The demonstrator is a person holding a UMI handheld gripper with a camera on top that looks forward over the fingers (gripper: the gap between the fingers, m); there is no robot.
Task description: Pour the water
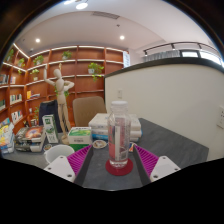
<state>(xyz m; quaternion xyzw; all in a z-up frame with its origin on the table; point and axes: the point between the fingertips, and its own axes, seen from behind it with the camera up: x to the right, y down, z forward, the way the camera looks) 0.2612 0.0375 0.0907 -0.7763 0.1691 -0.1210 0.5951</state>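
Note:
A clear plastic water bottle (119,132) stands upright on a round red coaster (119,168) on the dark table (170,145). It holds some water, with a reddish tint low down. My gripper (113,152) is open. The bottle stands between the two fingers, with a gap on each side. The left magenta pad (79,160) and the right magenta pad (147,160) flank the coaster without touching the bottle. The bottle's base is partly blurred behind the coaster's rim.
A white bowl (58,153) sits just left of the left finger. Behind it are a green box (78,135), a white box (100,125) and a tall carton (50,128). A chair (88,108), a wooden mannequin (62,92) and shelves stand beyond; a white partition (180,95) rises on the right.

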